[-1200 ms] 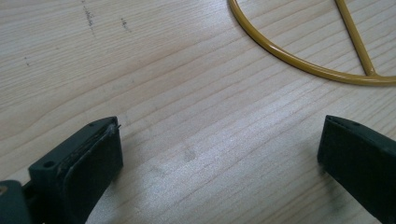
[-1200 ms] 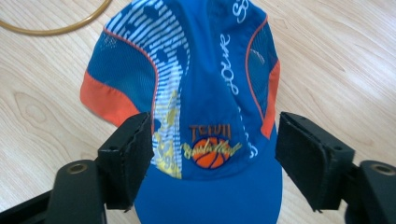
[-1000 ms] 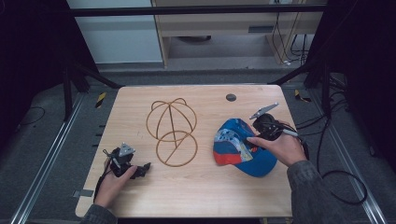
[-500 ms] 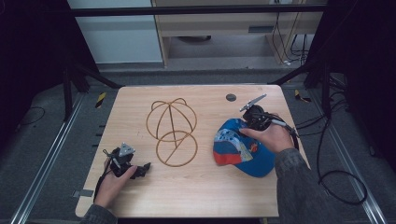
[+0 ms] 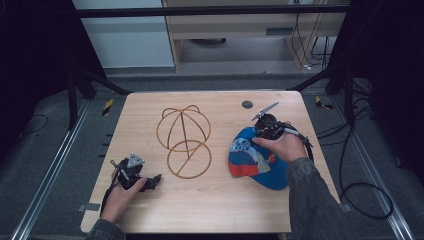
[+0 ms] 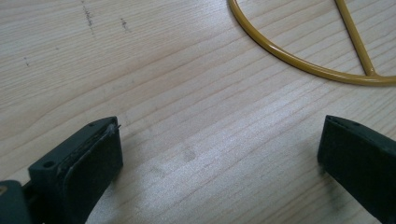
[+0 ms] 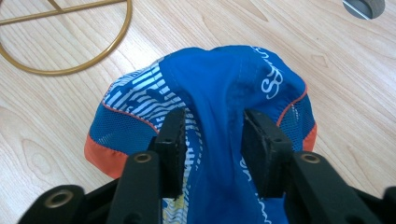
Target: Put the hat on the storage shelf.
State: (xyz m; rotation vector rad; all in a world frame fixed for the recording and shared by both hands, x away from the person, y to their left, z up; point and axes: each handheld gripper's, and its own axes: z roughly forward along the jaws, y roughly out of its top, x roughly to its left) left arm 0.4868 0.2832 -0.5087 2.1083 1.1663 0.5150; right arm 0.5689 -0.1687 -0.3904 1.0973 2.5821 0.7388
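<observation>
A blue cap (image 5: 260, 161) with white stripes and an orange brim edge lies at the table's right. My right gripper (image 5: 256, 134) is over its far end. In the right gripper view, the jaws have just been closing and my right gripper (image 7: 212, 122) now pinches a raised fold of the cap (image 7: 219, 79) between its pads. A gold wire hat frame (image 5: 183, 140) stands at the table's middle. My left gripper (image 5: 151, 180) rests near the front left, held by a hand. In its own view, my left gripper (image 6: 219, 140) stands wide open over bare wood, just short of the frame's ring (image 6: 303, 65).
A small grey disc (image 5: 247, 104) lies on the wooden table (image 5: 215, 210) near the far edge, beyond the cap; it shows as the disc (image 7: 364, 5) in the right gripper view. Cables trail off the table's right side.
My right gripper has moved left and a little farther away over the cap, and its jaws have closed onto a fold of fabric. The left hand has stayed put.
</observation>
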